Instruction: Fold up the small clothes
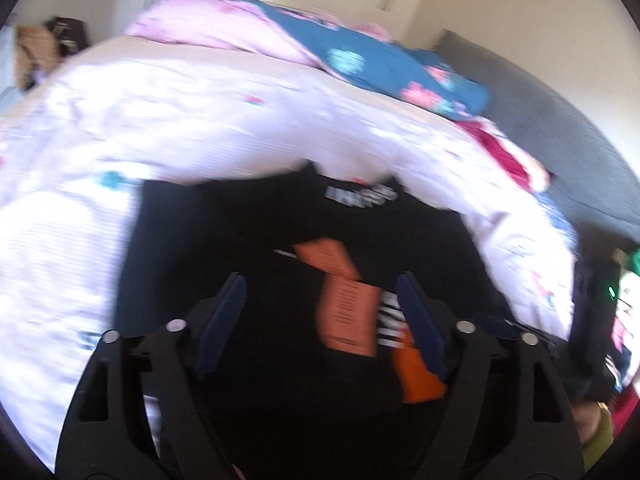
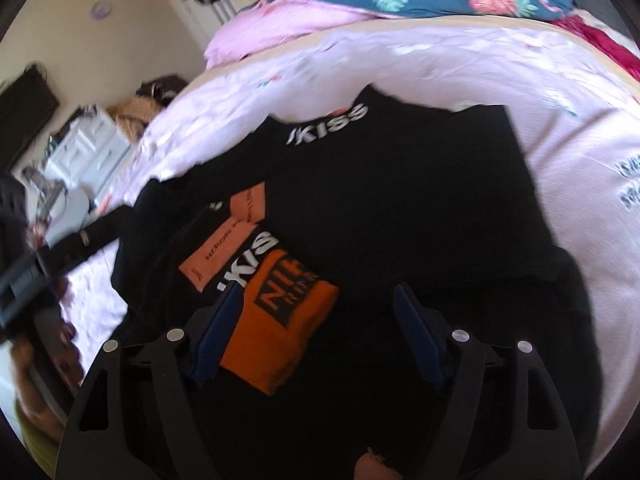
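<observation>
Covering most of the bed is a pale pink sheet point(image 1: 80, 240) with small scattered prints, wrinkled and brightly lit. Spread flat on it lies a black garment point(image 2: 400, 200) with white lettering near its collar and again lower down, plus an orange printed patch point(image 2: 276, 320) and salmon-coloured tags point(image 2: 224, 240) on its front. At the far side of the bed a teal floral blanket point(image 1: 380, 64) is bunched beside a pink quilt point(image 1: 208, 32), and a crimson cloth point(image 1: 504, 152) sits near the bed's edge. A grey headboard point(image 1: 560, 120) rises behind, against cream walls and pale cupboard doors. In the right wrist view a white dresser point(image 2: 88, 148) cluttered with items stands beside the bed, with a dark screen point(image 2: 24, 112) on the wall near it.

Both tools hover over the black garment. The left gripper point(image 1: 320, 320) has its blue-padded fingers spread apart with nothing between them, above the tags and patch. The right gripper point(image 2: 320, 328) is likewise spread wide and empty, its left finger beside the orange patch. Both views are motion-blurred.
</observation>
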Action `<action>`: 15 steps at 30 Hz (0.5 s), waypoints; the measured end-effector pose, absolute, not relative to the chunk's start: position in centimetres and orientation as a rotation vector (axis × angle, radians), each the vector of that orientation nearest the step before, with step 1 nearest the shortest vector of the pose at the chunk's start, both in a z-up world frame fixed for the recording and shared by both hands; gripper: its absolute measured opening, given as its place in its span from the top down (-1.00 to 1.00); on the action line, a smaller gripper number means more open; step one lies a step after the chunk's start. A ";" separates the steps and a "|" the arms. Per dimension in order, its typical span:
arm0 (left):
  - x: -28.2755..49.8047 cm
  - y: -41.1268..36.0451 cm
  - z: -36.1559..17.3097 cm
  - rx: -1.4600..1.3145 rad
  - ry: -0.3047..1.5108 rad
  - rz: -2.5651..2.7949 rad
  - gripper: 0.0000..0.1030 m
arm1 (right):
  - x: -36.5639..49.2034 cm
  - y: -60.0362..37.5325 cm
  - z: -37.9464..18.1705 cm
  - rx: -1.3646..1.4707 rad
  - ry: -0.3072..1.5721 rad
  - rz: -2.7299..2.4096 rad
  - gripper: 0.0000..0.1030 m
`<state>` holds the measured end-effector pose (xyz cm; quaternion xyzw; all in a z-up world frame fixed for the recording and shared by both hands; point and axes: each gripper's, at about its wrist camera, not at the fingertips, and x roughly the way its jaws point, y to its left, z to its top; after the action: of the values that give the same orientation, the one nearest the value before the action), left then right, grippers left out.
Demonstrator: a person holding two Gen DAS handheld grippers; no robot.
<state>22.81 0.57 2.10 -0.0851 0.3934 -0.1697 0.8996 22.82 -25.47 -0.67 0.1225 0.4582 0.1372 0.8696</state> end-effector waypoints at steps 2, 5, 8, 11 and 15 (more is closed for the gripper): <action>23.2 1.9 2.2 -0.165 0.807 -0.280 -0.50 | 23.3 -24.7 -1.3 0.231 0.976 0.279 -0.46; 23.7 4.1 2.5 -0.185 0.797 -0.204 -0.54 | 23.6 -23.9 -2.0 0.185 0.981 0.260 -0.25; 24.1 6.2 2.8 -0.241 0.789 -0.164 -0.56 | 23.4 -22.9 -1.8 0.156 0.968 0.311 0.32; 24.2 8.3 3.1 -0.289 0.780 -0.120 -0.57 | 23.2 -22.0 -1.6 0.138 0.957 0.355 0.74; 24.4 10.1 3.2 -0.338 0.768 -0.078 -0.57 | 22.5 -21.0 0.4 0.114 0.886 0.389 0.77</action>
<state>24.40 10.07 3.17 -0.1638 0.3727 -0.0376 0.9126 22.53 -21.02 0.42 0.0547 0.4258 0.1871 0.8836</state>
